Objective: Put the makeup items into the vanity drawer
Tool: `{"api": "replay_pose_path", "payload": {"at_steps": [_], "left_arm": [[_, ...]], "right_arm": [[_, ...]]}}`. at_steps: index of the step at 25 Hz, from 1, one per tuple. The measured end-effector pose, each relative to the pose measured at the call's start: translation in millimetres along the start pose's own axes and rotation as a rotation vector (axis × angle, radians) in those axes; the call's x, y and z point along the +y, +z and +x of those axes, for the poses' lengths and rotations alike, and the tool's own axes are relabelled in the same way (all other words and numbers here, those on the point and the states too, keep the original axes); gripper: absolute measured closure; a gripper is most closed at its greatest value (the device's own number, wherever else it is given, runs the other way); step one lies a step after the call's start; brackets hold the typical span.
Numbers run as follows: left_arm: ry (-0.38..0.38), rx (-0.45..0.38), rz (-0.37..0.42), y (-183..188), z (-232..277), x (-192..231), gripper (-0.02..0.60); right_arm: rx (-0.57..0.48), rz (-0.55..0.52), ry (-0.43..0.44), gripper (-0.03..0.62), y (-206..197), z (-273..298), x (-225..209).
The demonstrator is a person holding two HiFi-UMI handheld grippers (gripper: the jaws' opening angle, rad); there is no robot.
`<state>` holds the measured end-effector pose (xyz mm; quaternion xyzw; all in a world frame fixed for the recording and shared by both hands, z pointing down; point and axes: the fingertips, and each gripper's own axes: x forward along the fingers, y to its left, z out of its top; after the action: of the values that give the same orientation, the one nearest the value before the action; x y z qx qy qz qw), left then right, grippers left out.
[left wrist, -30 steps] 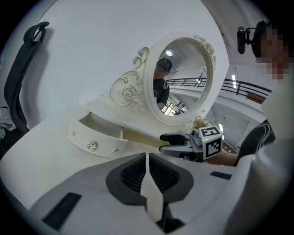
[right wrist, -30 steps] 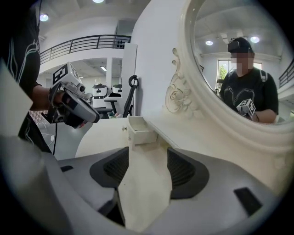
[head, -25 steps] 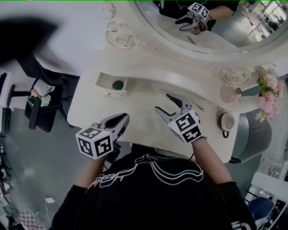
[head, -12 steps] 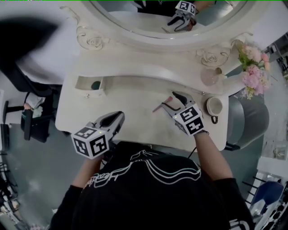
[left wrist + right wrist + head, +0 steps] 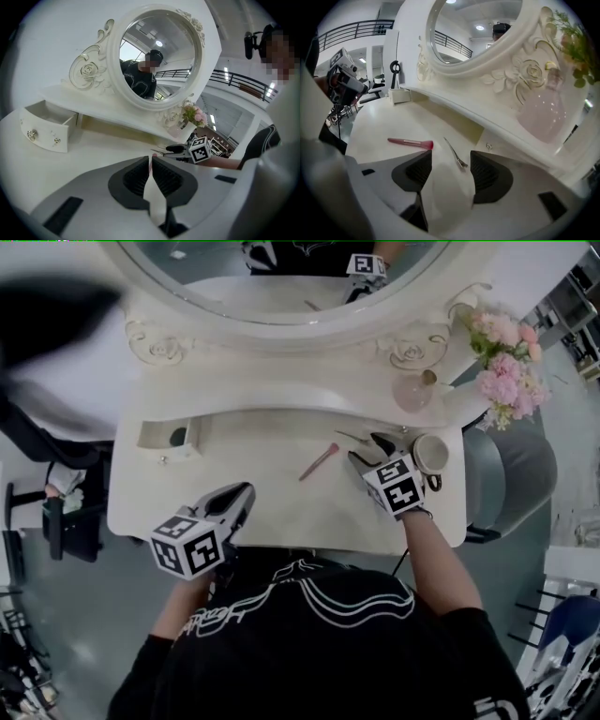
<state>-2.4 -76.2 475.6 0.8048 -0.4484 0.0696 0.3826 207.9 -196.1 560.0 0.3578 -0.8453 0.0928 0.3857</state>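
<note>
A pink makeup brush (image 5: 319, 462) lies on the white vanity top (image 5: 272, 502), seen also in the right gripper view as the brush (image 5: 410, 142). A thin metal hair clip (image 5: 354, 438) lies just right of it. My right gripper (image 5: 370, 448) stands open with its jaws on either side of the clip (image 5: 455, 153), which rests on the table just ahead of the right gripper (image 5: 450, 164). The small drawer (image 5: 169, 437) stands pulled open at the far left; a dark round item sits inside. My left gripper (image 5: 239, 498) is shut and holds nothing, near the front edge, its view facing the drawer (image 5: 49, 126).
A round cup (image 5: 430, 453) stands right beside the right gripper. A pink glass bottle (image 5: 411, 393) and a bunch of pink flowers (image 5: 506, 362) sit on the raised shelf under the oval mirror (image 5: 281, 268). A grey chair (image 5: 511, 479) is to the right.
My right gripper has moved right and back, away from the pink brush and up to the hair clip. The left gripper has stayed shut by the front edge. The head view has shifted.
</note>
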Motion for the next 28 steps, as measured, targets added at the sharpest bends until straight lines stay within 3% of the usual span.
{"api": "replay_pose_path", "payload": {"at_steps": [5,12,25,28], "left_arm": [[0.005,0.035,0.007,-10,16,7,0.541],[0.011,0.041,0.013,-6,24,16,0.543],[0.029,0.040,-0.004,-6,18,20,0.541],[0.029,0.039,0.000,-7,17,19,0.541]], "right_arm": [[0.021,0.057,-0.005,0.330,-11,11,-7],[0.060,0.047,0.007,0.358,-13,19,-11],[0.082,0.074,0.080,0.510,-13,20,5],[0.083,0.064,0.066,0.516,-14,20,4]]}}
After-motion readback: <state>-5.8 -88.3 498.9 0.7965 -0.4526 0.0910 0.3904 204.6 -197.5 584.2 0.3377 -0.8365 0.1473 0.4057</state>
